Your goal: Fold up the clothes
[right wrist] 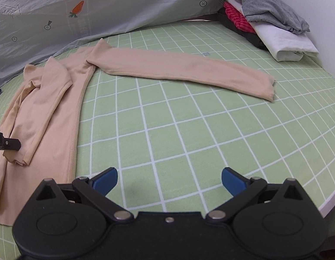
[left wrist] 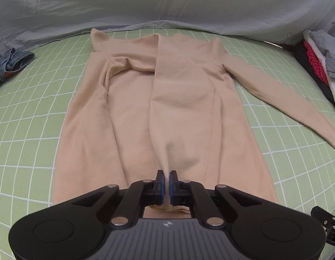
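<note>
top flat on green sheet. left gripper pinches cuff of folded-in left sleeve; lay it straight along body, smooth. right gripper wide, empty, hovers; right sleeve spread, fold next.

A home bedroom: a bed under a green checked sheet, with a pale carrot-print quilt bunched along the far side. Folded clothes are stacked at the far right by a white wall, and jeans lie far left.
</note>
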Tool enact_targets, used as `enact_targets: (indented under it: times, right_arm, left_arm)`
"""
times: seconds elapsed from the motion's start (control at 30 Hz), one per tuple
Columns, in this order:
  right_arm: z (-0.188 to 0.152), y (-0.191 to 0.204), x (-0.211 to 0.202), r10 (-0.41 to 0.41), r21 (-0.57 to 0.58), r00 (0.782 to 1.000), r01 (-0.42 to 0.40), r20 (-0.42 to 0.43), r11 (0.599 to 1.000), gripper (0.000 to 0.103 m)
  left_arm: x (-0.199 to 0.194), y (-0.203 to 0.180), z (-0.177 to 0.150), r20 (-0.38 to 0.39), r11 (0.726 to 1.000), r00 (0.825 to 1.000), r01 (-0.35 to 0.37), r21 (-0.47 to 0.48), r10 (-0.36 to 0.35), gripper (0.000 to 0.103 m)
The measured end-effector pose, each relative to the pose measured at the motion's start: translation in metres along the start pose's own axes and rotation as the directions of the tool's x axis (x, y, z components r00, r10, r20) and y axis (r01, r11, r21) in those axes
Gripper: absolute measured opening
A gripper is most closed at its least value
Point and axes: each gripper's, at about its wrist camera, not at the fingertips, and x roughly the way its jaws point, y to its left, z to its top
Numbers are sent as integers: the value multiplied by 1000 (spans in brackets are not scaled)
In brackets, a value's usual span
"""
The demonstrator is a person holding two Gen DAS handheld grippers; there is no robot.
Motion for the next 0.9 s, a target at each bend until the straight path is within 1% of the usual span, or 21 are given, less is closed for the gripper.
enact_targets:
  times: [0.17,0.3,0.4,0.5,0.57,0.63,0.77,0.83,0.9]
  right_arm:
    - [0,9,-5,5,-11,1000,-5,23,1000,103]
    - [-1,18,-6,20,-17,999,-20,25,1000,103]
    - [-3,27,-6,32,-19,999,-31,24,999,103]
    - [-4,37,-5,46,-24,999,-45,24,999,103]
    - [-6,44,-5,57,-32,998,-57,22,998,103]
    - [-8,52,-4,71,-43,997,-71,17,997,103]
    - [-10,66,-3,93,-70,996,-93,5,993,103]
    - [-12,73,-5,103,-89,995,-103,1,991,103]
    - [-13,78,-6,108,-109,994,-108,-1,988,103]
  left_arm:
    - [-29,9,-3,49,998,998,53,-46,-50,3]
    - [-56,23,-14,88,984,990,118,-132,-107,3]
    - [-73,36,-25,95,976,988,133,-171,-118,3]
    - [-87,56,-38,95,962,988,142,-232,-123,3]
    - [-93,71,-47,94,952,989,139,-273,-117,3]
    - [-95,85,-57,81,944,992,113,-311,-93,3]
    - [-88,109,-75,13,924,999,34,-380,-32,4]
    - [-79,115,-82,-35,921,999,-9,-391,-5,5]
    - [-71,121,-89,-69,915,998,-32,-402,4,5]
